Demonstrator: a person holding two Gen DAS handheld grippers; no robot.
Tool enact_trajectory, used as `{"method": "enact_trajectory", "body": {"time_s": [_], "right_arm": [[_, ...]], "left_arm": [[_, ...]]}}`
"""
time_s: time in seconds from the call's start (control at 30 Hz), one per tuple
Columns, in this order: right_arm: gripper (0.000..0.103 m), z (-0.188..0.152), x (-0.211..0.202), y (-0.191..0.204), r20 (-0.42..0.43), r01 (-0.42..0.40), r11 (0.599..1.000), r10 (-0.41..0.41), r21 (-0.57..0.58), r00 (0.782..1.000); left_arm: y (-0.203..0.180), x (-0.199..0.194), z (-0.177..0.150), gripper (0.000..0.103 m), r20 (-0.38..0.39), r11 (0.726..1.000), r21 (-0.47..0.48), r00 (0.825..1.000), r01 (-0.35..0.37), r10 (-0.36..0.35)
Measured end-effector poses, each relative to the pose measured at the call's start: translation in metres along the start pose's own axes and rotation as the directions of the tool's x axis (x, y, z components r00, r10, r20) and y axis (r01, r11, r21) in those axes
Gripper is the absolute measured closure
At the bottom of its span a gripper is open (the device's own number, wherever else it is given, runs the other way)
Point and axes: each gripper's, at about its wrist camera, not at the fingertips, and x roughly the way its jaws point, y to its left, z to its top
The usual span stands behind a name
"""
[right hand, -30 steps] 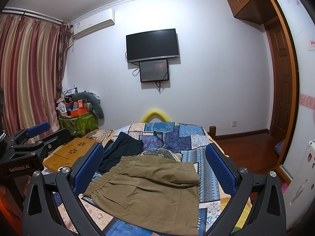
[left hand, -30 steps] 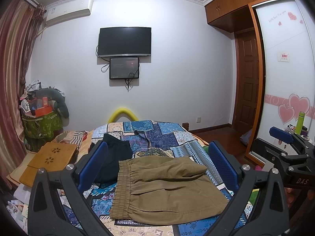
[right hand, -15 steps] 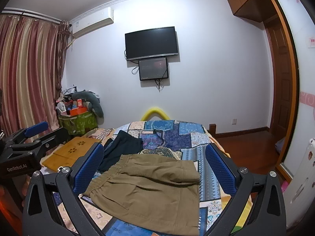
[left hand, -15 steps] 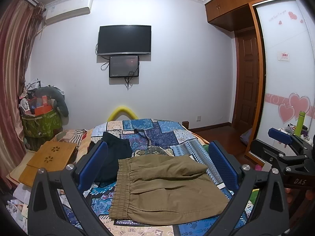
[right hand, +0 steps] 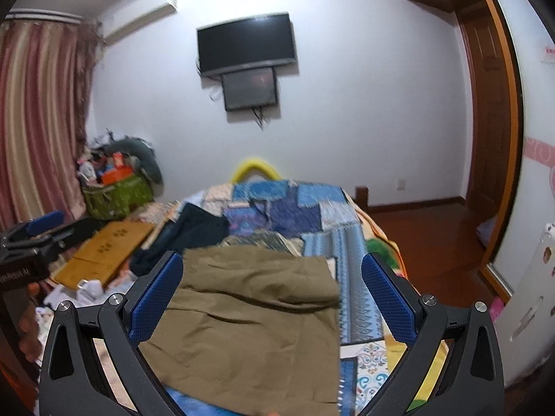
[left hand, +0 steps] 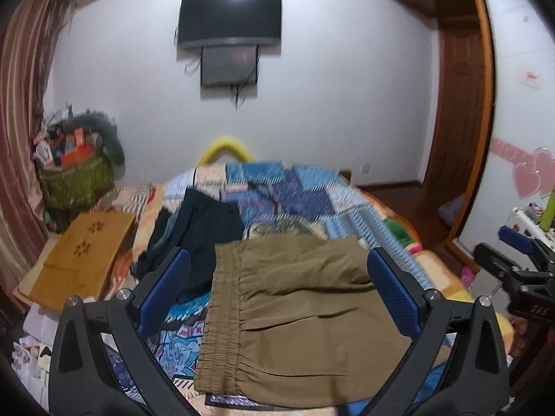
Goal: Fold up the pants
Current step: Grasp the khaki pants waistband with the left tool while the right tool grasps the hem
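Observation:
Olive-brown pants (left hand: pixel 298 312) lie folded on the patchwork bed, elastic waistband to the left, a folded layer across the far part. They also show in the right wrist view (right hand: pixel 253 326). My left gripper (left hand: pixel 277 294) is open and empty, held above the near part of the pants. My right gripper (right hand: pixel 272 291) is open and empty, also above the pants. The right gripper shows at the right edge of the left wrist view (left hand: pixel 520 263); the left gripper shows at the left edge of the right wrist view (right hand: pixel 31 242).
A dark garment (left hand: pixel 204 232) lies on the patchwork quilt (left hand: pixel 305 197) left of the pants. A wooden lap tray (left hand: pixel 83 253) and a green basket (left hand: pixel 76 180) stand at the left. A wardrobe and door (left hand: pixel 464 104) are at the right.
Both grippers have tilted downward and moved closer to the pants, which now fill more of each view. The pants have not moved.

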Motion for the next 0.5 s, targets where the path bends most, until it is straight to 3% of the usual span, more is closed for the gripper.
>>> {"method": "enact_trajectory", "body": {"time_s": [0.1,0.17,0.37,0.5], "right_arm": [[0.001,-0.009,0.026,-0.014,-0.065,0.013,1.0,-0.013,-0.002,0.998],[0.001,-0.016,0.044,-0.024,-0.113,0.023,1.0,-0.023,0.001,0.993],[0.004,-0.037,0.089,-0.05,-0.262,0.03,1.0,-0.029,0.001,0.965],[0.014,-0.058,0.126,-0.07,-0.395,0.015,1.0,-0.006,0.019,0.919]], "left_arm": [[0.013,0.039,-0.006,0.0,-0.095,1.0,-0.007,0.995,-0.017,0.017],[0.027,0.075,-0.012,0.0,-0.186,1.0,-0.017,0.982,-0.018,0.014],[0.057,0.151,-0.037,0.0,-0.389,0.999,-0.026,0.921,-0.045,0.031],[0.071,0.184,-0.051,0.0,-0.476,0.998,-0.001,0.878,-0.061,0.053]]}}
